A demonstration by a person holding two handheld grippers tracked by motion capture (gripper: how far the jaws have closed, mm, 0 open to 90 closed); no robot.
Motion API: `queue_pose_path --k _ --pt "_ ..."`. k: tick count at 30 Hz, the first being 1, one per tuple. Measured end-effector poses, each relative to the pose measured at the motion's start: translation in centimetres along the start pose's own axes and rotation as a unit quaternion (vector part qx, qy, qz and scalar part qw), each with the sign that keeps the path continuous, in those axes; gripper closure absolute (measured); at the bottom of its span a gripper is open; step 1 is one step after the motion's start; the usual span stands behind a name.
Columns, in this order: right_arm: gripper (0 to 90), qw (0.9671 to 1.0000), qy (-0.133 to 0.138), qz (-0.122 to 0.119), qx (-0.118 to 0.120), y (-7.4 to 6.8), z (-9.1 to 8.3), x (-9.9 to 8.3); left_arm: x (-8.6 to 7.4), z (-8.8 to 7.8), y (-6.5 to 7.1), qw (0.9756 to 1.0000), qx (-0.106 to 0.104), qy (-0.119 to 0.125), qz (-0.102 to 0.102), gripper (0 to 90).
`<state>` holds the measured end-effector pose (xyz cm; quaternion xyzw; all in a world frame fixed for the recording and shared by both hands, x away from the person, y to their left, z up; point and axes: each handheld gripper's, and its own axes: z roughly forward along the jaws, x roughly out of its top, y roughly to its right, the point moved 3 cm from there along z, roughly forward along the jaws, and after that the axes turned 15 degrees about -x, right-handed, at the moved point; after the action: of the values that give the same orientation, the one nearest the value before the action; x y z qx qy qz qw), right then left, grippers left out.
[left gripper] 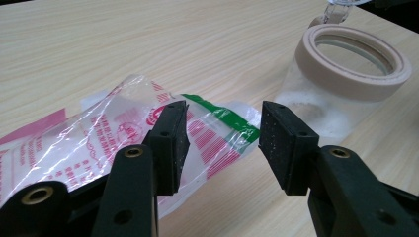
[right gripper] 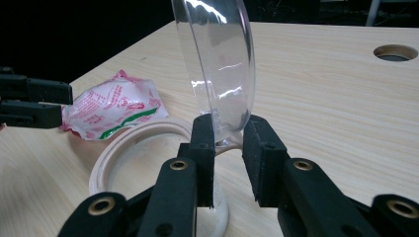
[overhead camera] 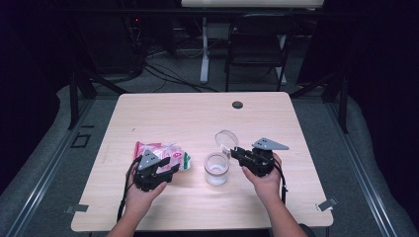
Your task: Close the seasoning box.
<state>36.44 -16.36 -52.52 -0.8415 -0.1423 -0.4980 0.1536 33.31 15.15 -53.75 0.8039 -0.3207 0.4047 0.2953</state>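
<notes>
The right gripper [right gripper: 228, 143] pinches the one clear lid [right gripper: 215, 64] of the one jar [overhead camera: 217, 169]. The left gripper [left gripper: 222, 143] is open around one plastic bag [left gripper: 99, 138].

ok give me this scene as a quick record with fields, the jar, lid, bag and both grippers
jar: clear plastic jar with beige rim, upright and open, mid-table
lid: clear round hinged lid, swung up on edge
bag: crinkled clear plastic bag with pink print and green stripe, lying left of the jar
left gripper: jaws open, either side of the bag's end, pads not pressing
right gripper: jaws around the lid's lower edge; contact unclear
table: light wood tabletop
</notes>
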Motion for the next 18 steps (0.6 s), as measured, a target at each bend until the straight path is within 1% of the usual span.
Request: queue_pose_path --k 1,2,5,7,8,9,10,11,12,13,14,15,17,18 --pt "75.1 1.0000 0.000 0.000 0.000 0.0 0.0 0.0 -0.1 -0.1 -0.1 1.0000 0.001 -0.002 0.002 54.2" --pt "75.1 1.0000 0.002 0.006 0.002 0.0 0.2 0.1 -0.2 -0.2 -0.2 1.0000 0.008 -0.001 0.004 54.5" --pt "75.0 0.9999 0.004 0.010 0.002 0.1 0.4 0.2 -0.3 -0.3 -0.3 0.9999 0.009 -0.001 0.004 54.7" --pt "74.8 0.9999 0.004 0.012 0.005 0.2 0.5 0.2 -0.3 -0.3 -0.3 1.0000 0.008 -0.002 0.005 54.8" --pt "74.6 0.9999 0.000 0.010 0.005 0.3 0.4 0.1 -0.3 -0.2 -0.2 1.0000 0.000 -0.005 0.007 54.9" --pt "74.6 0.9999 0.000 0.010 0.005 0.3 0.4 0.1 -0.3 -0.2 -0.2 1.0000 0.000 -0.005 0.007 54.8" --pt "73.6 0.9999 -0.001 0.010 0.002 0.4 0.3 0.1 -0.3 -0.2 0.0 0.9998 0.000 -0.010 0.015 54.0" --pt "73.6 0.9999 -0.001 0.010 0.002 0.4 0.3 0.1 -0.3 -0.2 0.0 0.9998 0.000 -0.010 0.015 53.1" --pt "71.3 0.9999 0.001 0.011 0.002 0.4 0.2 0.0 -0.2 -0.1 0.2 0.9996 0.001 -0.015 0.025 52.1" --pt "71.3 0.9999 0.001 0.011 0.002 0.4 0.2 0.0 -0.2 -0.1 0.2 0.9996 0.001 -0.015 0.025 51.3" --pt "70.7 0.9999 0.002 0.013 0.001 0.4 0.2 -0.1 -0.1 0.0 0.5 0.9990 0.006 -0.019 0.040 51.3" --pt "69.5 0.9999 0.001 0.014 0.002 0.6 0.0 -0.2 -0.1 0.1 0.6 0.9986 0.007 -0.023 0.048 49.1" --pt "67.7 0.9999 -0.001 0.011 0.000 0.7 -0.2 -0.3 -0.2 0.5 0.8 0.9980 0.012 -0.029 0.054 47.8" --pt "66.7 0.9999 0.001 0.016 -0.001 0.7 -0.2 -0.3 -0.2 0.7 0.9 0.9975 0.013 -0.037 0.059 47.0"
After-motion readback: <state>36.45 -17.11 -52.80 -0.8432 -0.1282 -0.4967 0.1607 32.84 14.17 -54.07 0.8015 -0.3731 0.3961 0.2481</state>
